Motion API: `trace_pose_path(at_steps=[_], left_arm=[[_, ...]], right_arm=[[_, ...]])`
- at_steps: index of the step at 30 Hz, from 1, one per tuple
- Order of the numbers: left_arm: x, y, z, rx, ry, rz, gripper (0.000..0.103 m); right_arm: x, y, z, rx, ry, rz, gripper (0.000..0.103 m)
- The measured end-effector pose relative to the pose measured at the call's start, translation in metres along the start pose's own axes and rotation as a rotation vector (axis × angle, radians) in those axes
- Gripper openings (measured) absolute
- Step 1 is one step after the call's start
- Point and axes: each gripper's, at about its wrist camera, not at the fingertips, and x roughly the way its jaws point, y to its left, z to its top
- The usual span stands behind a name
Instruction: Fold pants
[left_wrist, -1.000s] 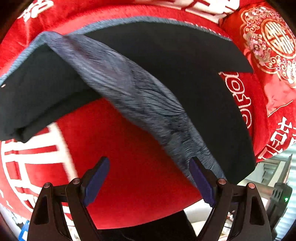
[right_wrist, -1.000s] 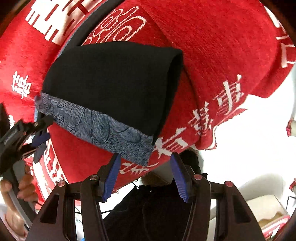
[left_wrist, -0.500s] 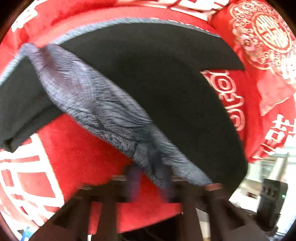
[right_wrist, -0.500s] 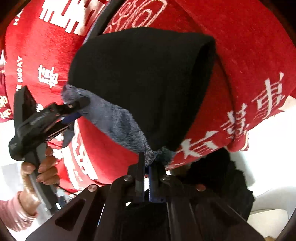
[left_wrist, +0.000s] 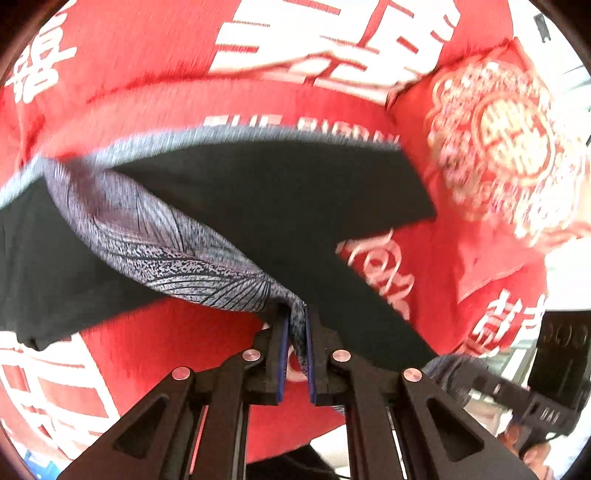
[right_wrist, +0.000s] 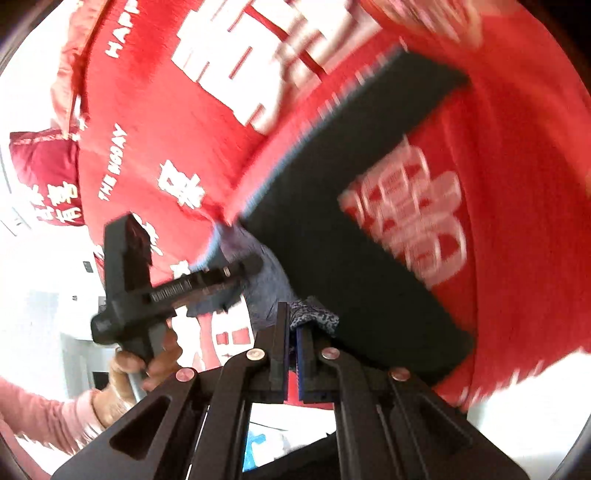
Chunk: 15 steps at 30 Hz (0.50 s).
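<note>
With the left gripper (left_wrist: 296, 334) and right gripper (right_wrist: 293, 328) both clamped on the grey patterned waistband (left_wrist: 177, 251) of the black fabric pants (left_wrist: 280, 192), they should lift evenly and carry it far across the red printed bedspread (left_wrist: 155, 66).

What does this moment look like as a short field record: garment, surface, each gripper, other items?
garment: black pants with a grey patterned waistband, partly lifted off the surface
surface: red blanket with white characters
left gripper: shut on the waistband, fabric pinched between the pads
right gripper: shut on another part of the waistband
left hand: seen from the right wrist camera, pink sleeve, holding the left gripper's handle
other items: red cushion with a gold round emblem, beside the pants
image quality: motion blur in both views
</note>
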Motion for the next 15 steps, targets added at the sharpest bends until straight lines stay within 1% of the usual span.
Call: trace_pose_path(at_steps=[3, 5, 6, 7, 10, 13, 15], left_arm=[[-0.001, -0.006, 0.031, -0.005, -0.046, -0.007, 0.009], [0.002, -0.013, 0.054, -0.005, -0.081, -0.001, 0.009], [0.001, -0.014, 0.063, -0.003, -0.101, 0.000, 0.009], [0.003, -0.016, 0.077, 0.000, -0.124, 0.005, 0.009], [0.014, -0.023, 0.108, -0.002, -0.153, 0.005, 0.009], [0.031, -0.026, 0.125, 0.015, -0.152, 0.036, 0.009], [0.043, -0.027, 0.132, 0.024, -0.148, 0.056, 0.010]], right_arm=[[-0.010, 0.010, 0.049, -0.045, -0.039, 0.003, 0.003], [-0.015, 0.015, 0.086, -0.086, -0.064, -0.036, 0.003], [-0.016, 0.017, 0.107, -0.111, -0.081, -0.062, 0.003], [-0.015, 0.020, 0.121, -0.127, -0.091, -0.083, 0.003], [-0.006, 0.017, 0.167, -0.156, -0.104, -0.171, 0.003], [0.015, 0.015, 0.203, -0.217, -0.085, -0.272, 0.003], [0.034, 0.011, 0.218, -0.258, -0.056, -0.346, 0.003]])
